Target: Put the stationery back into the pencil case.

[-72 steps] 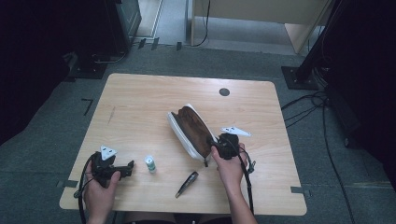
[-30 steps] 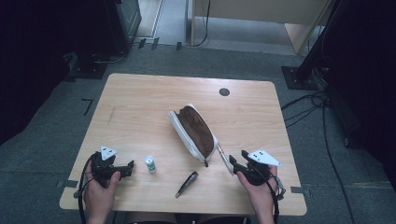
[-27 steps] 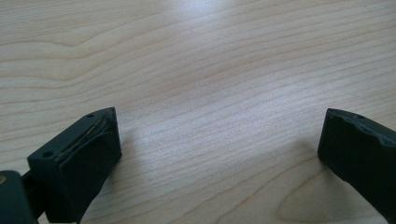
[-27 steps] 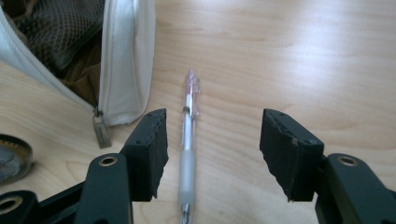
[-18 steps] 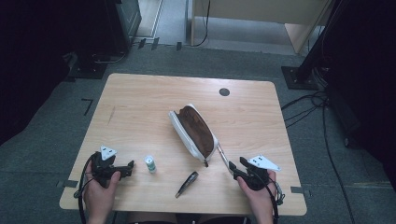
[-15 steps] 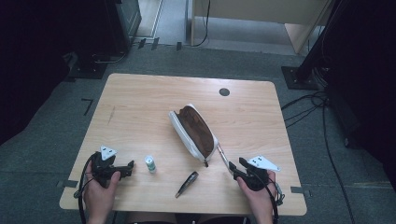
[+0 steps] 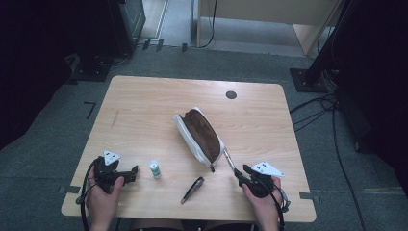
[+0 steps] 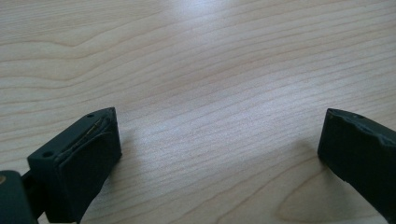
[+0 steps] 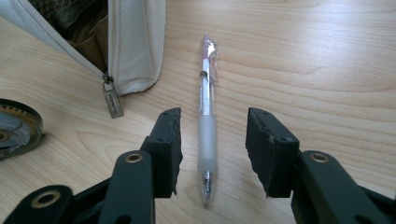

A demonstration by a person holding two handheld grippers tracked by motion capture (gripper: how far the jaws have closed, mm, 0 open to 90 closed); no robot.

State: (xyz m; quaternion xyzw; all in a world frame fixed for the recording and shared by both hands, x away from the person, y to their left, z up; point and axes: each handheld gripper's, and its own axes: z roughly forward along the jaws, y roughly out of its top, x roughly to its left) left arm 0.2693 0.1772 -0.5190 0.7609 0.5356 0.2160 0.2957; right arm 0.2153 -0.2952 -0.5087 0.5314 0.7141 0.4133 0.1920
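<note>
A clear pen (image 9: pixel 207 116) with a frosted grip lies on the wooden table (image 7: pixel 144 110), just right of an open white pencil case (image 7: pixel 199 137) with a brown inside. My right gripper (image 9: pixel 212 126) straddles the pen's lower end. Its jaws have just been closing, with a gap still on each side of the pen, so it is open. In the high view the right gripper (image 7: pixel 242 172) sits at the near right, at the pen's (image 7: pixel 229 160) near end. My left gripper (image 7: pixel 130 173) rests at the near left, jaws wide apart over bare wood (image 8: pixel 219 126).
A small green-and-white bottle (image 7: pixel 154 168) stands just right of the left gripper. A dark pen (image 7: pixel 192 189) lies near the front edge, between the two hands. The case's zipper pull (image 9: pixel 112 100) hangs at its open corner. A black round grommet (image 7: pixel 231 95) sits at the far side.
The right hand left the pencil case, swung out to the right, then slid back left until its jaws straddle the pen. The left hand has kept still.
</note>
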